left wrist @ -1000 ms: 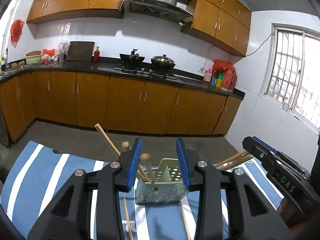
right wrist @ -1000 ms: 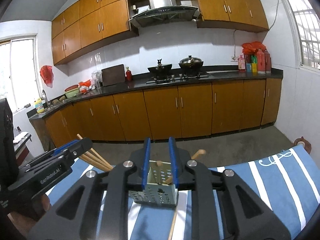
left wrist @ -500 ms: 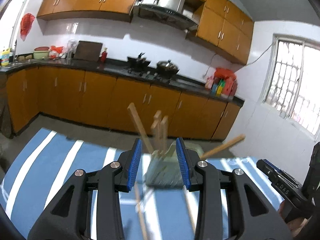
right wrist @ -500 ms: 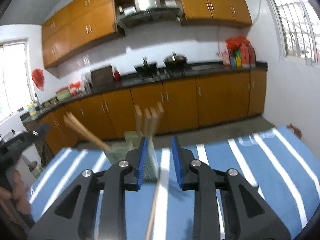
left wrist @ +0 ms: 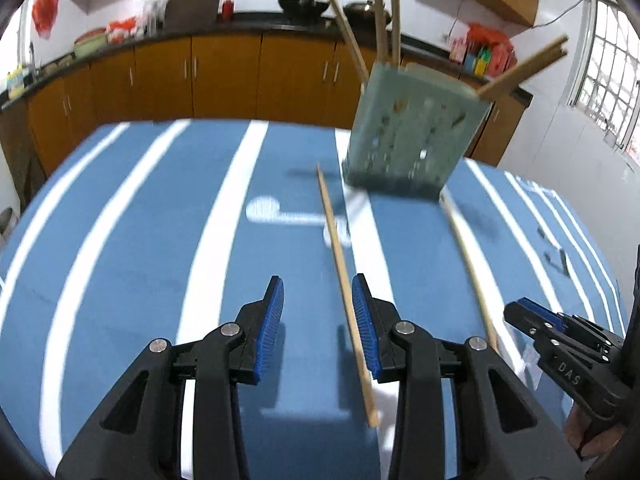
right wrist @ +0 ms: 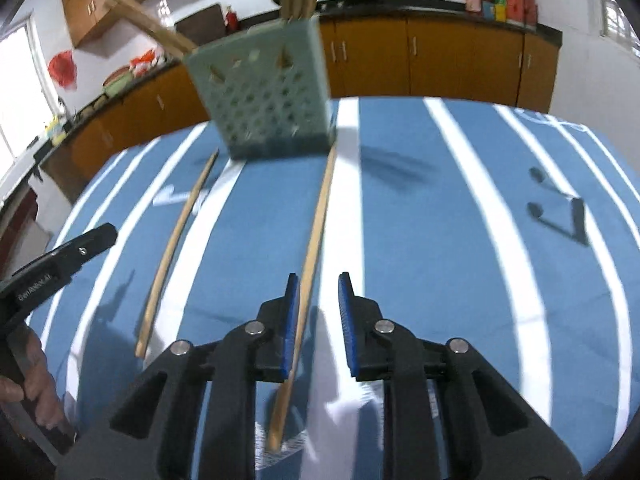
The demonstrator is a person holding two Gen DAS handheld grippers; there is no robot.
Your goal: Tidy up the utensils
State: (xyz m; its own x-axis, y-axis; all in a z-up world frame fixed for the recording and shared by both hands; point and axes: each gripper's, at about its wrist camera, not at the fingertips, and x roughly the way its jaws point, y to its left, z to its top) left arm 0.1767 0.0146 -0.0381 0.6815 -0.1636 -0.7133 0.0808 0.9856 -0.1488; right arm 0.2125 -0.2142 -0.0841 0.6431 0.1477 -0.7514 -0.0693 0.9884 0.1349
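Left gripper [left wrist: 318, 312] part open, nothing held, poised over the near end of 1 loose chopstick [left wrist: 344, 280] lying on the blue striped cloth [left wrist: 132, 240], the stick close by the right pad. Right gripper [right wrist: 316, 312] narrower, jaws just closing, a 2nd chopstick [right wrist: 316, 236] between them beside the left pad, contact unclear. Green perforated holder [right wrist: 268, 112] at the far side, upright, several wooden utensils [left wrist: 386, 8] in it.
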